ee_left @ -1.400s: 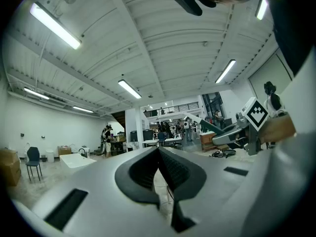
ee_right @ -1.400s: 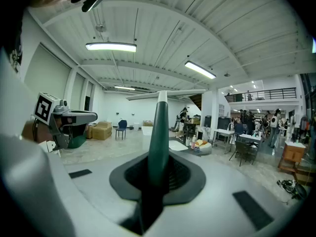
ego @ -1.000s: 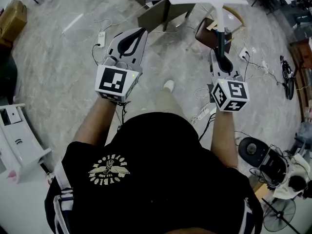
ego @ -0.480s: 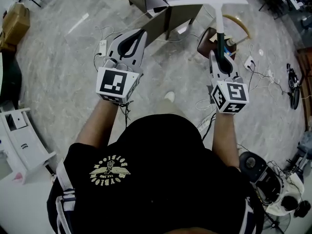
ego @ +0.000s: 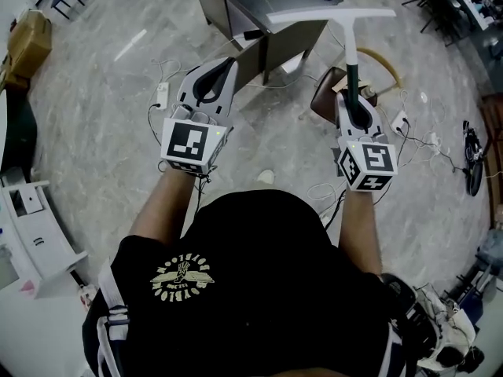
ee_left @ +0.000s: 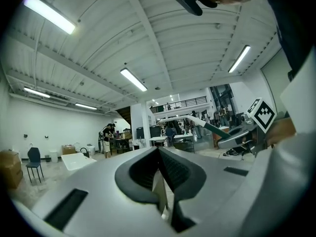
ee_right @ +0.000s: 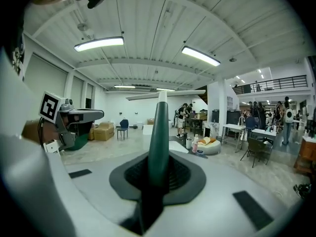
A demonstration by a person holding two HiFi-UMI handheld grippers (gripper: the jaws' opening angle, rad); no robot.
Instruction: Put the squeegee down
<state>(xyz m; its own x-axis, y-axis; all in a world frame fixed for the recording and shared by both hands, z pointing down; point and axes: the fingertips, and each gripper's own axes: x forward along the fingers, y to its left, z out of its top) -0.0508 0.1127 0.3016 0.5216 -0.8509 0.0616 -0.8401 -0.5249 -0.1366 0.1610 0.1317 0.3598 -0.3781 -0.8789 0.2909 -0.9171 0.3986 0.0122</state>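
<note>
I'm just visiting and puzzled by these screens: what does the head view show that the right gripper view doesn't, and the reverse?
Only the head view: the person's black T-shirt and shoe. Only the right gripper view: ceiling lights and people in the distance. Both: the squeegee, its green handle clamped in the jaws of the right gripper, and the left gripper.

**Squeegee held up by its handle**

The squeegee (ego: 352,69) has a dark green handle, a white neck and a long, thin white blade across its far end. In the head view it stands right of centre at the top, its handle clamped in the right gripper (ego: 353,102) and its blade lying crosswise
</note>
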